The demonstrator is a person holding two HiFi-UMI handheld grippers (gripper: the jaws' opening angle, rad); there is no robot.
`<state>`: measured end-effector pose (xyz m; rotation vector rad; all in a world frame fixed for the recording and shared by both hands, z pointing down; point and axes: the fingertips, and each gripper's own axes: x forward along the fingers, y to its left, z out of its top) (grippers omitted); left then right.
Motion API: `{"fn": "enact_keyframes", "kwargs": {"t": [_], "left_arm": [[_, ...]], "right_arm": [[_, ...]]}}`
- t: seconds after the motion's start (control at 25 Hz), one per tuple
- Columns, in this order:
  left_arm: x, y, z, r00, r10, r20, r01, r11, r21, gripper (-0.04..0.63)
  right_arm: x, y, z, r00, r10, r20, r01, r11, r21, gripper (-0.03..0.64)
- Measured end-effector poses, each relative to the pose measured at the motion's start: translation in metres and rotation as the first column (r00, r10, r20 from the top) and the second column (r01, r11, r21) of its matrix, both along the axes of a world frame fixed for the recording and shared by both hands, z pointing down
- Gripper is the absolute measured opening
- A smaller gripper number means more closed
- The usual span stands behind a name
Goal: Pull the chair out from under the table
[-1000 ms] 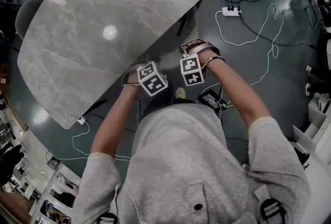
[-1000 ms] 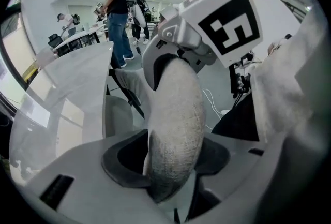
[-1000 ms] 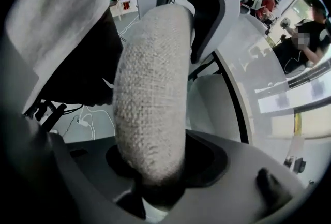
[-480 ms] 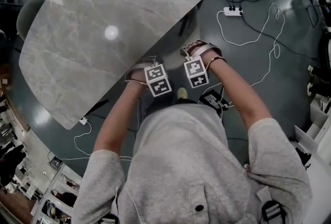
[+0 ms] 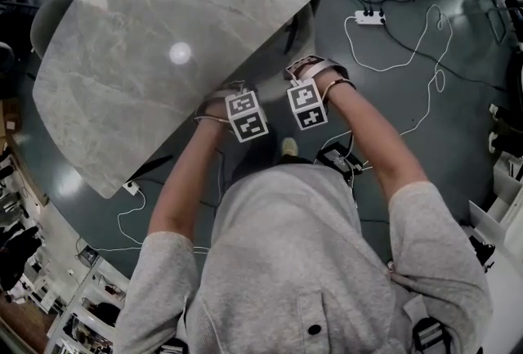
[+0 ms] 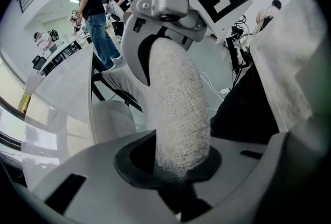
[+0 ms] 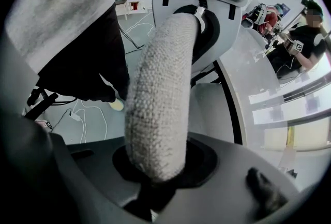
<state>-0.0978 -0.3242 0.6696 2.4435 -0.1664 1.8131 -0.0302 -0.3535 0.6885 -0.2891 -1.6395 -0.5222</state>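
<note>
We have the left gripper (image 5: 245,117) clamped on the fabric-covered chair back (image 6: 178,99). Its jaws have just been closing, and the woven rim fills the gap between them. The right gripper (image 5: 304,105) sits just beside it on the same rim. Its jaws have also just been closing, and they press on the fabric too. Both grippers point downward. Below and ahead of their jaws, the chair seat (image 7: 209,109) is tucked under the grey stone-patterned table (image 5: 163,42), whose edge runs right by both grippers.
</note>
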Motion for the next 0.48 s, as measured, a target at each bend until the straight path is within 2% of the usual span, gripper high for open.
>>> {"fn": "enact_keyframes", "kwargs": {"t": [0.28,0.48], "left_arm": [[0.003,0.015,0.002,1.0,-0.009,0.012,0.01,0.999,-0.032,0.087],[0.011,0.032,0.004,1.0,-0.01,0.018,0.011,1.0,-0.022,0.086]], "right_arm": [[0.005,0.015,0.001,1.0,0.021,-0.019,-0.021,0.999,-0.036,0.089],[0.012,0.033,0.003,1.0,0.026,-0.017,-0.027,0.999,-0.042,0.089]]}}
